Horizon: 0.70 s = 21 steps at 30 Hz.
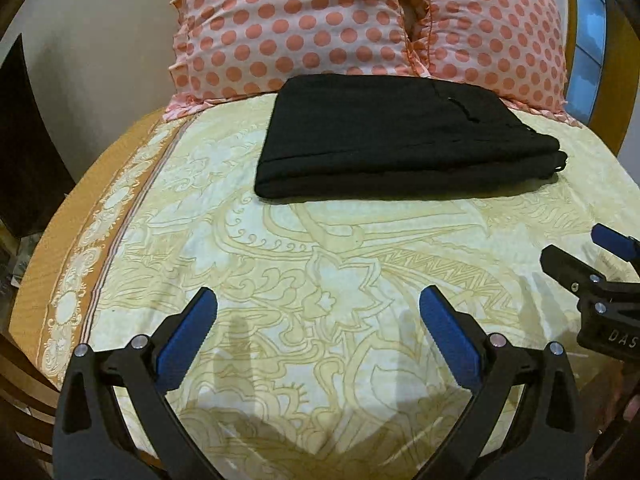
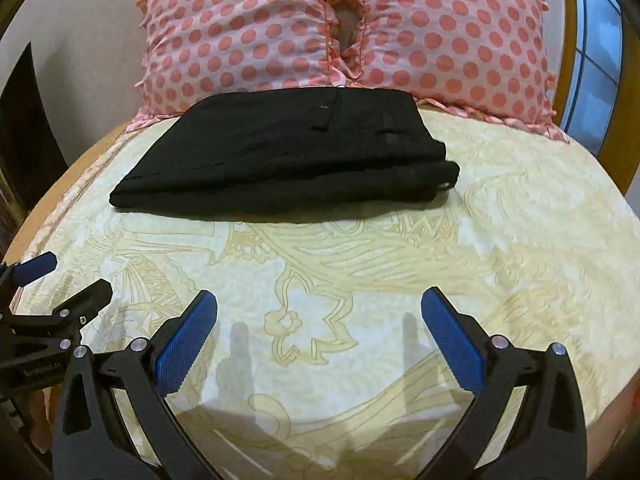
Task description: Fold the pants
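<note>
Black pants [image 1: 400, 140] lie folded into a flat rectangular stack on the yellow patterned bedsheet [image 1: 320, 264], just in front of the pillows; they also show in the right wrist view [image 2: 292, 156]. My left gripper [image 1: 318, 300] is open and empty, hovering over the bare sheet well short of the pants. My right gripper [image 2: 319, 300] is open and empty too, likewise over the sheet short of the pants. The right gripper also shows at the right edge of the left wrist view [image 1: 580, 252], and the left gripper at the left edge of the right wrist view [image 2: 76, 276].
Two pink polka-dot pillows [image 1: 288, 28] [image 1: 492, 36] stand against the headboard behind the pants. The sheet's orange border [image 1: 80, 248] marks the bed's left edge. A wooden frame and a blue window [image 2: 596, 40] are at the right.
</note>
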Motion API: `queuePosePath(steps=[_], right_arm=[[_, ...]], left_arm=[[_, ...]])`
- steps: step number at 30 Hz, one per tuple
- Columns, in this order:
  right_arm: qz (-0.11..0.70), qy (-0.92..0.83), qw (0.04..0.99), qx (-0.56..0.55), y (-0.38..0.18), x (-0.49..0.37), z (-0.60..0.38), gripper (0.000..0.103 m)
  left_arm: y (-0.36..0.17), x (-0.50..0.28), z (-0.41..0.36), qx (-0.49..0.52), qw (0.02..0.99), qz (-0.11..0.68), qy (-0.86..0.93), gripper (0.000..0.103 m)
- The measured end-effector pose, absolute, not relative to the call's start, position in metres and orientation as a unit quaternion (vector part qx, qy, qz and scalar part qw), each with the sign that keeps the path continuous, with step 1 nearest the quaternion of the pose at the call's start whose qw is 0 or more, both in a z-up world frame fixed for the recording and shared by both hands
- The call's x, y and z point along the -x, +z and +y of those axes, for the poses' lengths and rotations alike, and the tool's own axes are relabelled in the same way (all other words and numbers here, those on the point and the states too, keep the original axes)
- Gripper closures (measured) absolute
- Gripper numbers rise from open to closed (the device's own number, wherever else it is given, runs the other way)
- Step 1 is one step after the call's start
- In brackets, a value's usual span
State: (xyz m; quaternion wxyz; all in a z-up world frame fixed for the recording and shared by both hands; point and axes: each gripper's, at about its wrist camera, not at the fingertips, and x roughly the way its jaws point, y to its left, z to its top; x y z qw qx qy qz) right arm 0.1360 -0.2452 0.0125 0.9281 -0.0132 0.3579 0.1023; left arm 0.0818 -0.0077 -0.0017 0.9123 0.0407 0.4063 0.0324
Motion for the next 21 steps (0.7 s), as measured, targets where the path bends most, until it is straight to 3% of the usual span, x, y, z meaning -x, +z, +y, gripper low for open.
queuePosePath(steps=[21], right_arm=[[0.347,0.072,0.935,0.027,-0.003,-0.128,-0.232,0.001]], left_arm=[[-0.017,-0.074,0.004,-0.004,0.915,0.403,0.032,0.002]])
